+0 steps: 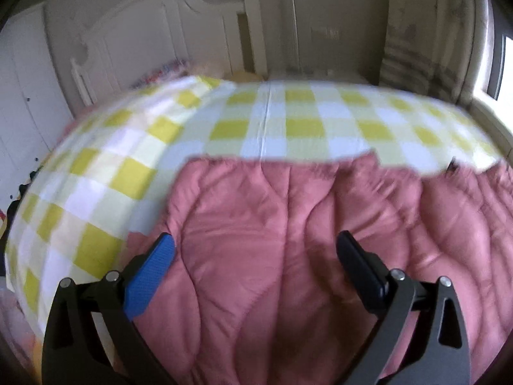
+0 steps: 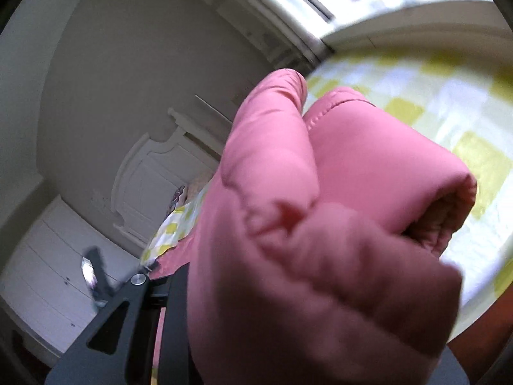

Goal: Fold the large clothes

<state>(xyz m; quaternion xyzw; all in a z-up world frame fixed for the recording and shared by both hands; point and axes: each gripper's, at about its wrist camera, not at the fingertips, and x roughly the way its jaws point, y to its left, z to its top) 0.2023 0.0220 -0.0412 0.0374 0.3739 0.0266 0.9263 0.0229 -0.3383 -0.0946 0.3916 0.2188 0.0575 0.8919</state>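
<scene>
My left tongs [image 1: 255, 250] stand wide apart over the pink quilted padded jacket [image 1: 320, 240], which fills the lower frame, nothing between the pads. My right tongs [image 2: 205, 288] are clamped on a bunched fold of the jacket's sleeve [image 2: 320, 208]. Beyond lies the yellow-and-white checked bed sheet [image 1: 256, 118], then the white headboard [image 1: 160, 32].

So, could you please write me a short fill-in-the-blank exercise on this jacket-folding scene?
1. The padded jacket is ____ in colour.
2. It lies on a bedsheet checked in white and ____.
3. The left gripper has its jaws ____, with nothing gripped.
4. The right gripper is shut on the jacket's ____.

Missing words: pink; yellow; open; sleeve
</scene>
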